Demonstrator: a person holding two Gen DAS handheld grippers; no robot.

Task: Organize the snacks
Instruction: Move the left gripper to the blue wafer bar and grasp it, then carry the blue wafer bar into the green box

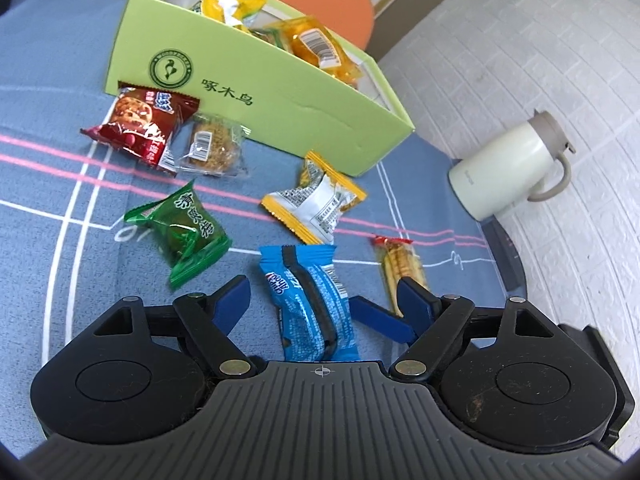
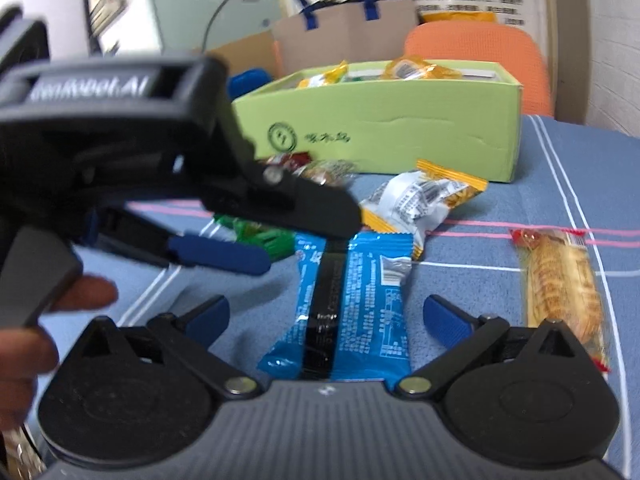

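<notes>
left gripper (image 1: 316, 300): released; its blue pads are spread to either side of the blue snack packet (image 1: 310, 304), and no pad is seen pressing on it.
right gripper (image 2: 326, 312): released, with its jaws spread wide; the same blue snack packet (image 2: 344, 304) lies between them untouched.
landmark: the blue snack packet, lying flat on the blue cloth-covered table (image 1: 48, 92).
long axis: in both wrist views the packet is seen lengthwise, running away from each gripper toward the green box (image 1: 256, 92), so either pair of jaws would close across its narrow width.
nearer hand: it cannot be settled; both grippers straddle the packet's near end. In the right wrist view the left gripper's body is seen reaching in from the left, above the packet's far end.
coming move, as judged: one gripper is to be closed on the packet, and the packet is then to be carried forward into the box.
beyond the packet: a yellow-and-white packet (image 1: 316, 204) lies just past its far end, between it and the green box.
left of the packet: a green candy packet (image 1: 182, 232) lies near, and a red cookie packet (image 1: 140, 124) lies farther off against the box wall.
right of the packet: a clear pack of biscuit sticks (image 2: 560, 292) lies apart, roughly parallel.
green box: open-topped, already holding yellow wrapped snacks (image 1: 320, 46).
risk, as judged: two grippers on one packet may collide.
</notes>
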